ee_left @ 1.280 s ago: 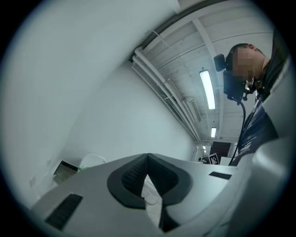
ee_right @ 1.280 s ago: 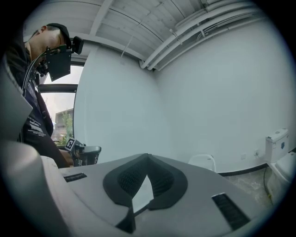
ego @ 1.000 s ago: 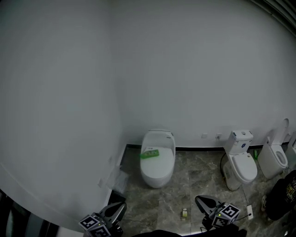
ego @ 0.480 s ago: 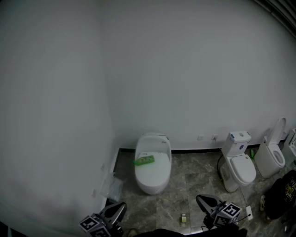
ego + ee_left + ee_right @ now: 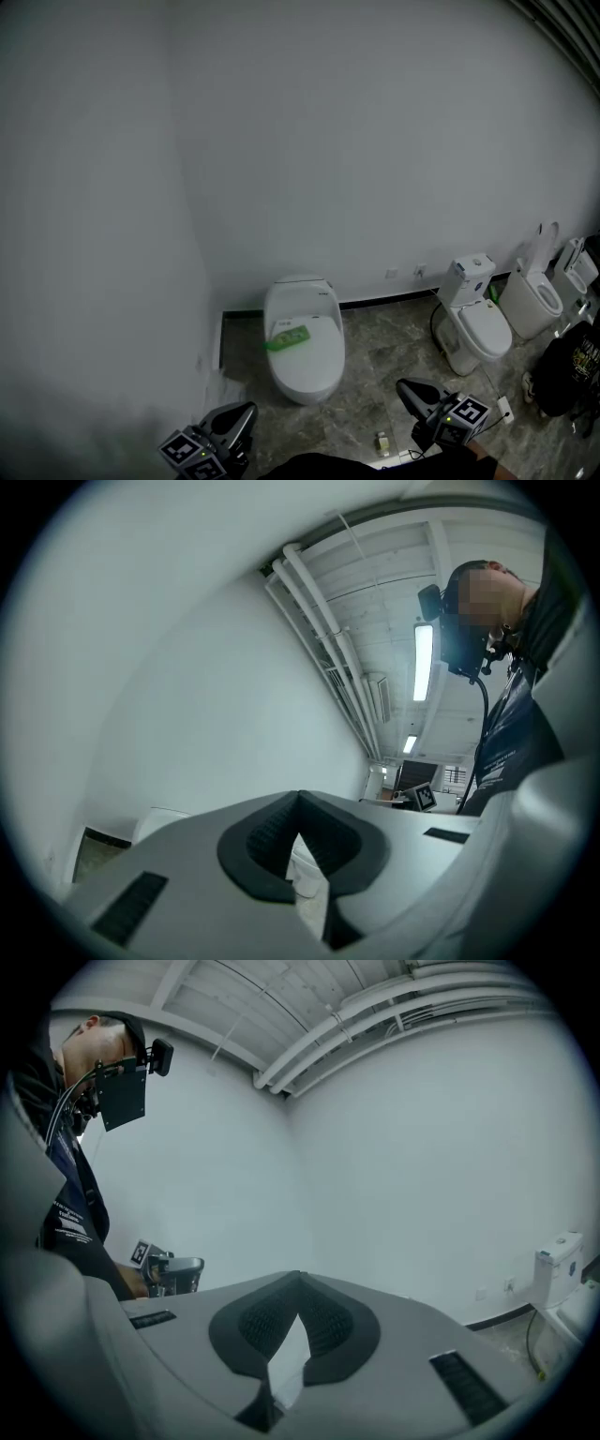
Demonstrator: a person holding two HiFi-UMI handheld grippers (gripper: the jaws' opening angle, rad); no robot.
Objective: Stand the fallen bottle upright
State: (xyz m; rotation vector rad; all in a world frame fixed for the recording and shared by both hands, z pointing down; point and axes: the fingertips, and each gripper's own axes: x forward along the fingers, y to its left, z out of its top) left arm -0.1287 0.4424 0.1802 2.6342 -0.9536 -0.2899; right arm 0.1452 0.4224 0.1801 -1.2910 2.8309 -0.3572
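Grey wall [image 5: 328,141] broader than before, toilet [image 5: 309,367] nearer left tool [image 5: 242,417].

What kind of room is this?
Probably a toilet showroom or test room, not a home bathroom. Three toilets stand along one bare white wall with no stalls between them. The floor looks like stone, and open pipes run along the ceiling.

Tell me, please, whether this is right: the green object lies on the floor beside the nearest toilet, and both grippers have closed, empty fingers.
Not quite: the head view shows the green object lying on the closed lid of the nearest toilet, not on the floor beside it. The rest stands: the left gripper and right gripper have closed, empty fingers.
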